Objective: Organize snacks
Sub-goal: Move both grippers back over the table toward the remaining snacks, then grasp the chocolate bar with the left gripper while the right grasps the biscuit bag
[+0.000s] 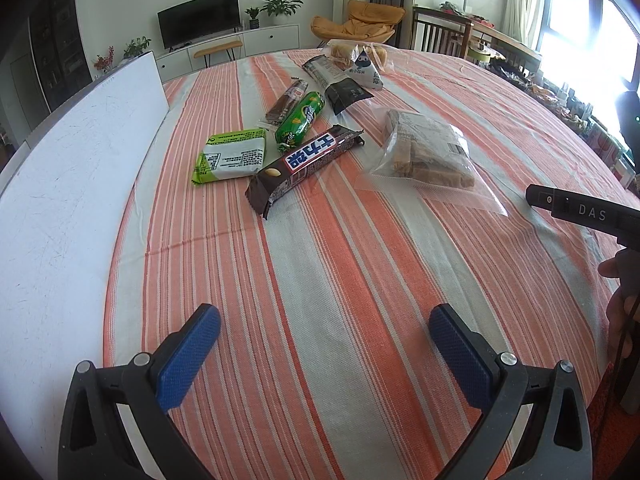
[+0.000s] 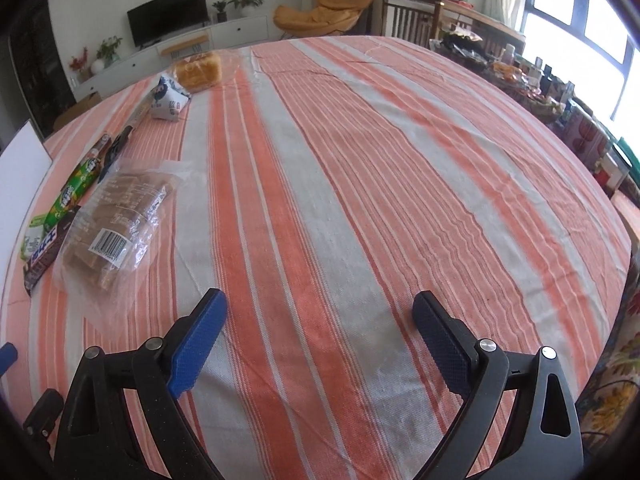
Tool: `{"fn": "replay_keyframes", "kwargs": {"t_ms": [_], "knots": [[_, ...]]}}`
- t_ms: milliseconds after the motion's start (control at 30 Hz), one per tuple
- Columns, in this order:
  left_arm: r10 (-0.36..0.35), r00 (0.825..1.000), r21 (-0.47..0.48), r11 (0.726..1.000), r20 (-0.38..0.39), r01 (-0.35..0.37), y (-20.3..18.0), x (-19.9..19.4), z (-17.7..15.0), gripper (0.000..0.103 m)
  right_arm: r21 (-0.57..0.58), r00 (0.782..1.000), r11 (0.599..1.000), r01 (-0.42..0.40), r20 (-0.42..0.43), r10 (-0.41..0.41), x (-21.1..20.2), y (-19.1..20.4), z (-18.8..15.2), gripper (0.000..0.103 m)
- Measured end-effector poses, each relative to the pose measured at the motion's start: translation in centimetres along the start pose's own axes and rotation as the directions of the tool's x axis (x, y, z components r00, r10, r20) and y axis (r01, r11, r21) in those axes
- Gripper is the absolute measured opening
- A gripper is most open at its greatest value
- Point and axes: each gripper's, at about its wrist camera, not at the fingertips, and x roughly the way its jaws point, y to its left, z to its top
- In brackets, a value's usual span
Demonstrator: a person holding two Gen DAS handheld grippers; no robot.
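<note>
Lying snacks (image 1: 304,160) beyond left tool (image 1: 324,328)

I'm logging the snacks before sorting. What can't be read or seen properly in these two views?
- Green wafer pack, right wrist view: cut off by the left edge and the chocolate bar.
- Black packet, right wrist view: too small, behind the clear biscuit bag.
- Bread, left wrist view: far and partly behind the white triangle pack.

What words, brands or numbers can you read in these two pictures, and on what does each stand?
"士力架": brown chocolate bar.
"DAS": right gripper's black body, at the left wrist view's right edge.
"蓝莓": white triangular pack.
Barcode digits on the clear biscuit bag and print on the green-white packet: too small to read.
</note>
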Motion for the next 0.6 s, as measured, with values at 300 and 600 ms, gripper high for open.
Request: {"fn": "replay_keyframes", "kwargs": {"t_ms": [300, 600], "knots": [[-0.078, 0.988, 0.032, 0.996, -0.132, 0.083, 0.1, -0.6, 2.4, 0.102, -0.004, 1.0, 1.0, -0.002, 0.008, 0.002, -0.1, 0.0, 0.0, 0.096], [0.088, 0.994, 0.112, 0.99, -0.058, -0.081, 2.9, -1.0, 9.8, 0.075, 0.007, 1.0, 1.0, 0.004, 0.013, -0.004, -0.1, 0.0, 0.1, 0.096]]}}
